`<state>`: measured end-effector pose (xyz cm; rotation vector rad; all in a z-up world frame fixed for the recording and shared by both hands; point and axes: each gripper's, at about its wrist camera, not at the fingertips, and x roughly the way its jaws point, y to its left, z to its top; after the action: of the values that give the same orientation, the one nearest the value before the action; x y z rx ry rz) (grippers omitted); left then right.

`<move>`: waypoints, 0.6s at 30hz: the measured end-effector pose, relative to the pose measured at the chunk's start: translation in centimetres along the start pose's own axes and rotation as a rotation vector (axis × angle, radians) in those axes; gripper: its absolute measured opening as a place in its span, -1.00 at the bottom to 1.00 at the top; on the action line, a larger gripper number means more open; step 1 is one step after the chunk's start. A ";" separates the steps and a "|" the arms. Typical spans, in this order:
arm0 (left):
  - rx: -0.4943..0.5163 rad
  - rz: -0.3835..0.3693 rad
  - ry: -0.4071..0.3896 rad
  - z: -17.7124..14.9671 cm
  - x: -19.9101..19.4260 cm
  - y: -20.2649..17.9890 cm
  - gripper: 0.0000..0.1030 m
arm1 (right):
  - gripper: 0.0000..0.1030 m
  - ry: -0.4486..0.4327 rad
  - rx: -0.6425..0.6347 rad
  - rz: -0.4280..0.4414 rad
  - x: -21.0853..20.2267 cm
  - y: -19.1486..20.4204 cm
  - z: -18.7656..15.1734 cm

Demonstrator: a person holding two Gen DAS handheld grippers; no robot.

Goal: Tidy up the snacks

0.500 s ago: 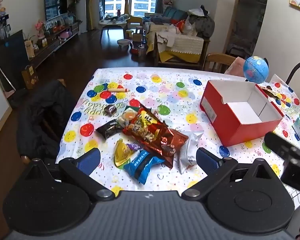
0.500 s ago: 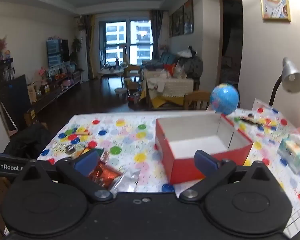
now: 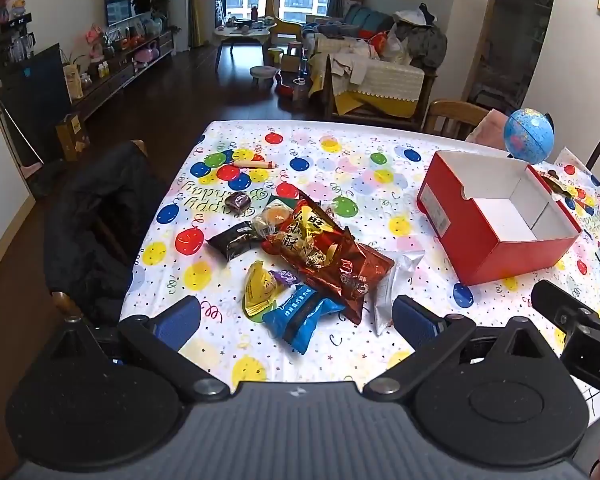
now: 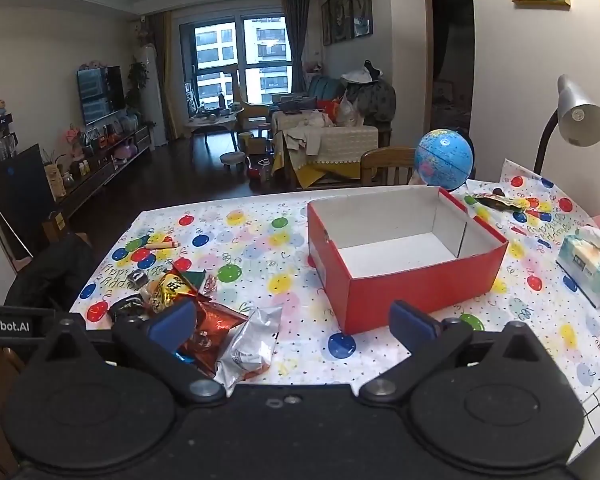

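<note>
We hold our left gripper (image 3: 296, 316) tilted steeply downward, its blue-padded fingers (image 3: 178, 320) spread as wide as they go and nothing pressed between them. Our right gripper (image 4: 292, 322) is angled down more gently, jaws equally wide and gripping nothing. In the left wrist view part of the right gripper's body shows at four o'clock (only its black casing).

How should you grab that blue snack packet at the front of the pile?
Probably by its near crimped end. The blue packet lies flat, its far end tucked under the big red bag, while its near end points free toward the table edge. The open left hand-held gripper could come from above, pads pinching across that flat end.
</note>
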<state>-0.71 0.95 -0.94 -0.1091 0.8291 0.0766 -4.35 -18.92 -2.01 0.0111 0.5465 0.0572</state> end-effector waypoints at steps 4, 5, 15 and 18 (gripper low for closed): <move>-0.004 -0.001 -0.002 0.1 -0.2 0.0 0.99 | 0.99 0.004 -0.003 0.006 0.7 -0.1 0.1; -0.003 -0.002 -0.002 0.0 -0.2 0.0 0.99 | 0.99 0.004 -0.004 0.007 0.7 0.0 0.1; 0.008 -0.012 0.006 -0.6 0.1 0.1 0.99 | 0.99 0.014 -0.006 -0.009 0.8 0.0 0.1; 0.008 -0.012 0.008 -0.5 0.1 0.0 0.99 | 0.99 0.013 -0.005 -0.014 0.8 0.0 0.1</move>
<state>-0.98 0.87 -1.34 -0.1066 0.8370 0.0613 -3.62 -18.92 -2.34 0.0018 0.5591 0.0456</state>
